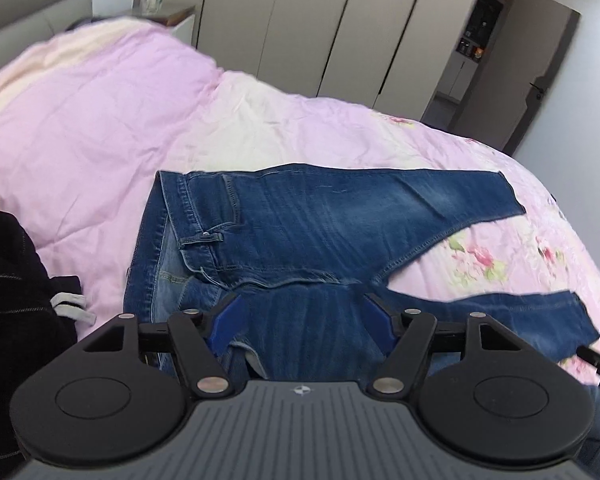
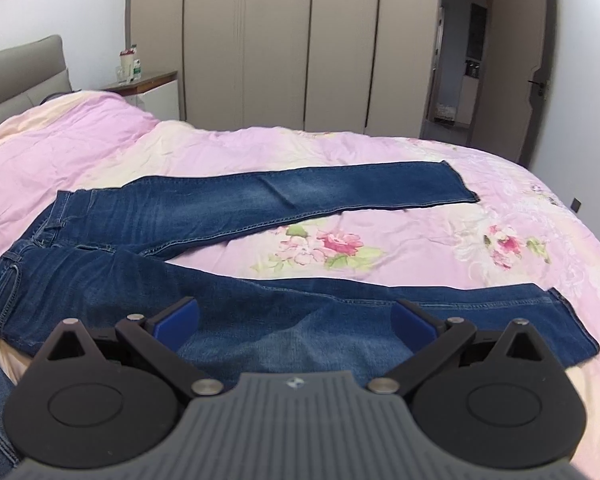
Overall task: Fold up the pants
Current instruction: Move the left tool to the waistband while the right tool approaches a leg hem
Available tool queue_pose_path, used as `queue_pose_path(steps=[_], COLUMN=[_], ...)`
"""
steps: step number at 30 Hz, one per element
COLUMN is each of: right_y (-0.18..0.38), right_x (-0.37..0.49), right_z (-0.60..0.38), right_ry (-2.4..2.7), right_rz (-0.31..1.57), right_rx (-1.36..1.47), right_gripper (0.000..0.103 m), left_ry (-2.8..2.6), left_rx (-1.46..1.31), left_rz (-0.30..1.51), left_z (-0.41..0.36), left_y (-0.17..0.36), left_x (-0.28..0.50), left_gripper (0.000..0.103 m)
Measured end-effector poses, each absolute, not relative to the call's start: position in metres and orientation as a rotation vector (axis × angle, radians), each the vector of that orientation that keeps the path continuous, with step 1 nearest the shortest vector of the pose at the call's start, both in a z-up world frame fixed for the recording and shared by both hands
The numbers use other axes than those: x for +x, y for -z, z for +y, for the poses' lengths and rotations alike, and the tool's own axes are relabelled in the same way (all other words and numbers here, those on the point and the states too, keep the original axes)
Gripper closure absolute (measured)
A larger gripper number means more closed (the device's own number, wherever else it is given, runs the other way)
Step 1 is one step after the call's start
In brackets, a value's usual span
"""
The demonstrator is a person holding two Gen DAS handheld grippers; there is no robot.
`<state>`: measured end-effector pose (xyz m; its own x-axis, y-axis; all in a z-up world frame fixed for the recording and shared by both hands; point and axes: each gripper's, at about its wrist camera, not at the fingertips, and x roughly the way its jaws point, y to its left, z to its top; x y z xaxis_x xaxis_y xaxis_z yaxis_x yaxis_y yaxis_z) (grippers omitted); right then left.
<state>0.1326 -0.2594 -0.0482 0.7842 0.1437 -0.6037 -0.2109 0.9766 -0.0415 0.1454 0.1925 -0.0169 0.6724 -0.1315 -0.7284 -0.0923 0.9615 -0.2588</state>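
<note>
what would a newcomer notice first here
The jeans lie spread flat across the middle of the pink quilt, legs splayed apart toward the right. Both tongs, left and right, hover open over the near leg. A pink flower print shows on the quilt between the two legs.

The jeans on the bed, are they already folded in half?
No, the jeans lie spread on the pink quilt, both legs apart in a V.

Blue denim jeans lie flat on the pink quilted bedspread, legs spread rightward. Beige tall wardrobe stands behind the bed. Dark striped garment lies left of the waistband.
</note>
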Motion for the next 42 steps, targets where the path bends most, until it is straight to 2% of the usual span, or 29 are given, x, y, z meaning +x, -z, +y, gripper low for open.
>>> queue_pose_path(steps=[8, 14, 19, 20, 22, 25, 29, 34, 36, 42], right_y=[0.079, 0.113, 0.133, 0.136, 0.140, 0.144, 0.143, 0.141, 0.137, 0.129], right_x=[0.202, 0.244, 0.261, 0.264, 0.268, 0.273, 0.271, 0.270, 0.269, 0.274], right_z=[-0.236, -0.240, -0.239, -0.238, -0.238, -0.237, -0.236, -0.248, -0.255, -0.290], right_ry=[-0.190, -0.114, -0.090, -0.082, -0.072, -0.069, -0.081, -0.047, -0.036, 0.025], right_rz=[0.681, 0.770, 0.797, 0.798, 0.798, 0.800, 0.786, 0.781, 0.771, 0.781], right_rx=[-0.182, -0.162, -0.194, -0.206, -0.216, -0.206, -0.224, -0.225, -0.221, -0.244], right_gripper=[0.005, 0.005, 0.005, 0.005, 0.005, 0.005, 0.005, 0.005, 0.005, 0.005], left_ry=[-0.040, -0.033, 0.074, 0.090, 0.072, 0.019, -0.015, -0.102, -0.135, -0.210], left_rx=[-0.496, -0.564, -0.709, -0.719, -0.707, -0.672, -0.511, -0.405, -0.401, -0.375], left_rz=[1.037, 1.110, 1.160, 1.177, 1.176, 1.113, 0.932, 0.818, 0.868, 1.039], left_z=[0.270, 0.302, 0.311, 0.309, 0.305, 0.298, 0.276, 0.270, 0.280, 0.286], left_y=[0.099, 0.157, 0.184, 0.188, 0.192, 0.179, 0.120, 0.072, 0.079, 0.146], left_x=[0.236, 0.271, 0.278, 0.281, 0.283, 0.278, 0.256, 0.246, 0.253, 0.272], left_gripper=[0.024, 0.027, 0.050, 0.052, 0.080, 0.086, 0.086, 0.086, 0.086, 0.084])
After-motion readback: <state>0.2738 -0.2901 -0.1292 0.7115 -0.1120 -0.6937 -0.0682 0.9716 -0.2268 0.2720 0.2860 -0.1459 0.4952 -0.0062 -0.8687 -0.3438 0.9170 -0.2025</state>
